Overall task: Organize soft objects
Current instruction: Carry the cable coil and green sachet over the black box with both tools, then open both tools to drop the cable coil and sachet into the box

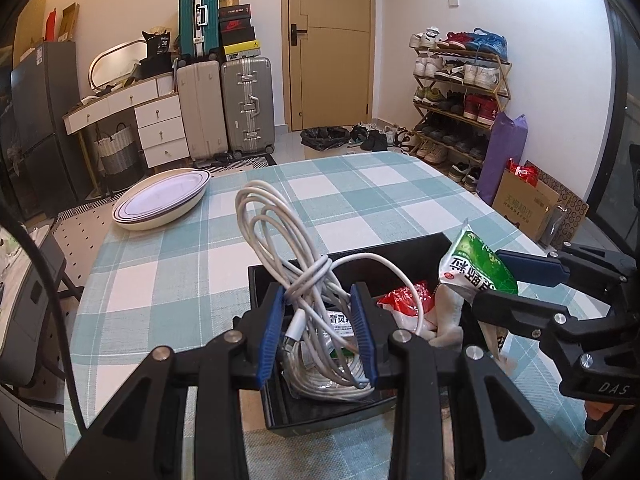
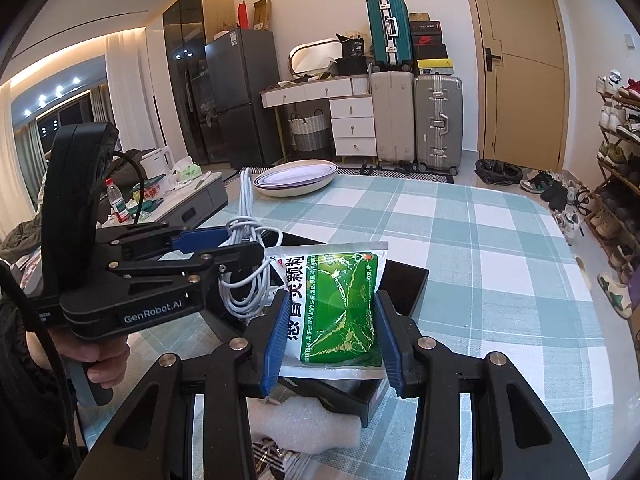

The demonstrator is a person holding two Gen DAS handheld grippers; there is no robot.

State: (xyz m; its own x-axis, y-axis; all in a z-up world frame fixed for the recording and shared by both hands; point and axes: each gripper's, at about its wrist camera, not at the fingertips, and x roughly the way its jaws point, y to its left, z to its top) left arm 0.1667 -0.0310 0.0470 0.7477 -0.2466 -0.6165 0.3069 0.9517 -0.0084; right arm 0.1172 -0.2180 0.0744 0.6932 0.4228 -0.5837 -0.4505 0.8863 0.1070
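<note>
Above the black box (image 1: 280, 412) on the checked surface (image 1: 168, 280), the left wrist view shows the left gripper (image 1: 318, 336) clamped on a white cable bundle (image 1: 296, 272), its blue pads pinching the wound middle so the loose loops stand up and the lower coils hang into the box. Gripping at the wrap looks like a way to keep the coil from unravelling. Under it lies another bagged white cable (image 1: 332, 376), with a red packet (image 1: 408, 300) and white foam alongside. At the right edge the right gripper (image 1: 516, 280) comes in sideways holding a green sachet (image 1: 476, 264) over the box. A stack of plates (image 1: 160, 204) sits well apart at the far left.

In the right wrist view, the right gripper (image 2: 330, 336) is closed on the green sachet (image 2: 340, 308), squeezing its flat sides so the limp pouch stays level above the black box (image 2: 408, 288). The left gripper (image 2: 224, 248) holds the white cable bundle (image 2: 244, 276) just beside it. Both items seem poised for placing inside.
</note>
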